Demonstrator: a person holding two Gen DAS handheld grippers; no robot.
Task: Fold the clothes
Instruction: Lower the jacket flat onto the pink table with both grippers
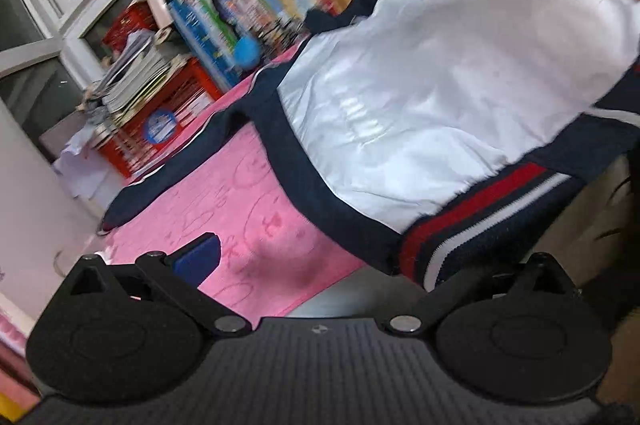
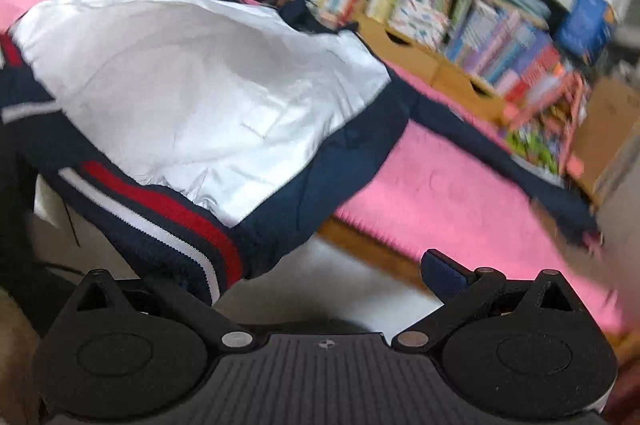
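While the jacket (image 1: 420, 97) sprawls open across the pink blanket (image 1: 224, 201), silvery lining up and sleeves flung out, folding looks barely begun. Hem hangs off the desk edge; the slick lining meets ribbed striped trim (image 2: 172, 225). Left gripper (image 1: 320, 265) and right gripper (image 2: 324, 277) spread wide, empty.

Blurred jacket (image 1: 420, 113) overhangs pink mat (image 1: 224, 201), seemingly unclamped.

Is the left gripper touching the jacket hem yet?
Cannot tell. In the left wrist view the striped hem hangs in front of the right finger and hides it; the left finger sits clear over the pink mat.
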